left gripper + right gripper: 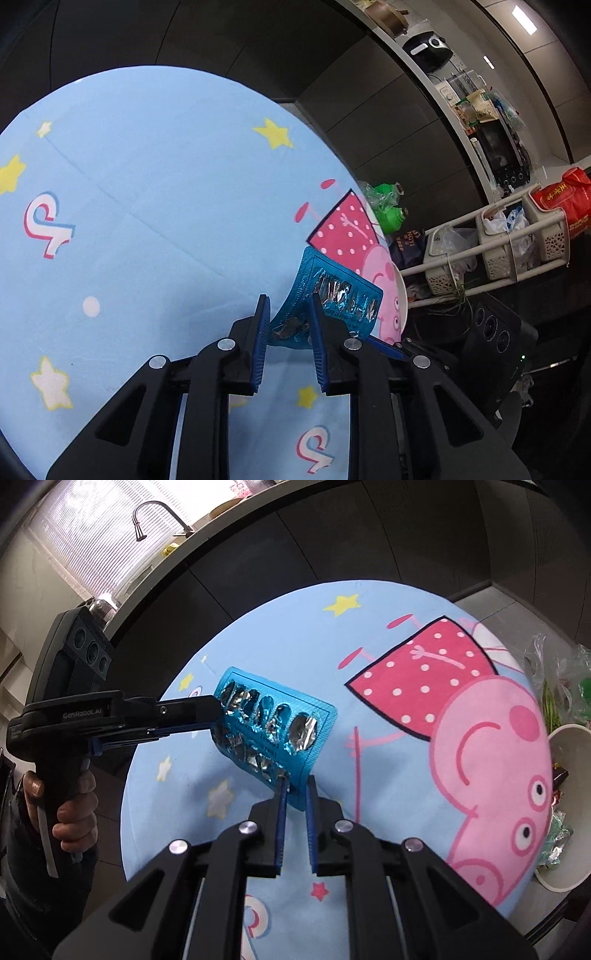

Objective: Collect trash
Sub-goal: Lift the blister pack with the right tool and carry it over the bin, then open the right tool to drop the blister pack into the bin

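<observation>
A blue blister pack [273, 720] with torn foil pockets hangs in the air over the round table's blue cartoon cloth [295, 646]. My left gripper [216, 716] reaches in from the left and is shut on the pack's far end. A hand [74, 812] holds its handle. My right gripper [296, 784] is shut on the pack's near corner. In the left wrist view the pack [340, 291] curves between the fingers of the left gripper [288, 306].
A white paper tub [565, 731] holding wrappers stands past the table's right edge, beside a clear plastic bag [554, 679]. Green bottles in plastic [388, 206] and a rack of beige baskets [498, 243] lie beyond the table. Dark cabinets surround it.
</observation>
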{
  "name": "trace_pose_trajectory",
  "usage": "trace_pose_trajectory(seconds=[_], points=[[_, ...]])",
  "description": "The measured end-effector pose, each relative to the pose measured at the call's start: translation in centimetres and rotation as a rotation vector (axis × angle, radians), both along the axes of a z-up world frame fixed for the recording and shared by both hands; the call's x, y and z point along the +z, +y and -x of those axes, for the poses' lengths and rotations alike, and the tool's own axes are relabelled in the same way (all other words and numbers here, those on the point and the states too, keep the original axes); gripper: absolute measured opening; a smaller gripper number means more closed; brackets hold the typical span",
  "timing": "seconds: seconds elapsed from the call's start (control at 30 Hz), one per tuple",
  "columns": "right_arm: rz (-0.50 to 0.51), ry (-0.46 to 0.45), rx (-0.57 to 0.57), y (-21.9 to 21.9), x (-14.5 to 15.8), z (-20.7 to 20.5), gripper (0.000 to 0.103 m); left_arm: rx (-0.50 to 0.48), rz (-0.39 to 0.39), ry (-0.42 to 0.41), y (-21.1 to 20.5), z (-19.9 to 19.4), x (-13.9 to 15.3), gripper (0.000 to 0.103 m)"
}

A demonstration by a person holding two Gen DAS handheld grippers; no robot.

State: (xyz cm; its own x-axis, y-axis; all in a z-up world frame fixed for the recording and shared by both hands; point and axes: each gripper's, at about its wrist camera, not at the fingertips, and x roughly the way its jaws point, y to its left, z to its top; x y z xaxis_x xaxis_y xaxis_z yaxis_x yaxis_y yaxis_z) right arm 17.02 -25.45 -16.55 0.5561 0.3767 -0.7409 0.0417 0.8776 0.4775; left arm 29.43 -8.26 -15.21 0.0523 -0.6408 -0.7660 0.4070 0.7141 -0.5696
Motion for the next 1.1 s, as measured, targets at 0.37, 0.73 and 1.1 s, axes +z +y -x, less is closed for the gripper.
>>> trace_pose_trajectory(seconds=[0.37, 0.73, 1.1], points=[[-0.007, -0.07, -0.162, -8.7, 2.0, 6.4, 0.014, -0.16, -0.019, -0.065, -10.6, 4.0, 3.3, 0.015], [-0.039, -0.073, -0.385, -20.2, 1.0, 14.4, 0.014, -0.347, -0.048, -0.05, -23.9, 8.6, 2.2, 0.014], [-0.071, -0.045, -0.499, -26.2, -1.9, 17.1, 0.021, -0.381, -0.142, -0.092, -30.9, 9.9, -0.3, 0.029]])
